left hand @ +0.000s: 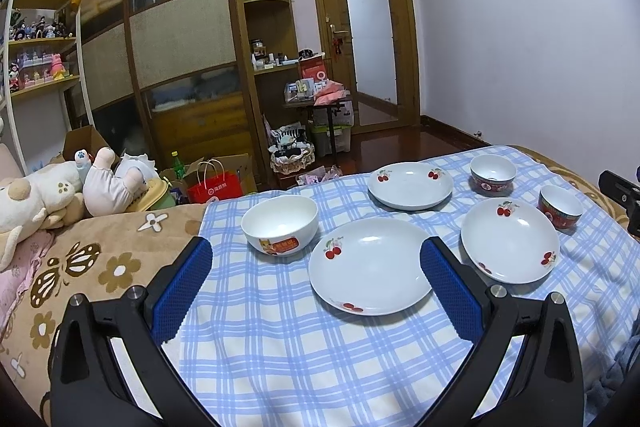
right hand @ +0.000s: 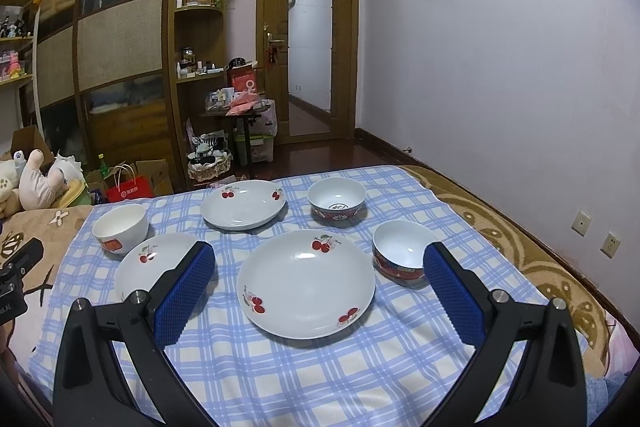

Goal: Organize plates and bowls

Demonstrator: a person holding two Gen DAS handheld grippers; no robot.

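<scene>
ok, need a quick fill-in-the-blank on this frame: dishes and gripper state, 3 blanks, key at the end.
1. The number of cherry plates on the checked cloth is ____.
2. Both the left gripper and the right gripper have jaws that are ____.
3. The white bowl with the orange label stands ____ and apart from the plates.

Missing words: three; open; upright

Your plates point(right hand: 306, 285) and bowls point(right hand: 404, 253): glossy glazed ceramic, smooth. Checked cloth point(right hand: 280, 367) under them: soft, matt weave. Your gripper pads point(left hand: 452, 291): blue, dimpled rubbery texture. Wardrobe point(left hand: 180, 39): varnished wood.
</scene>
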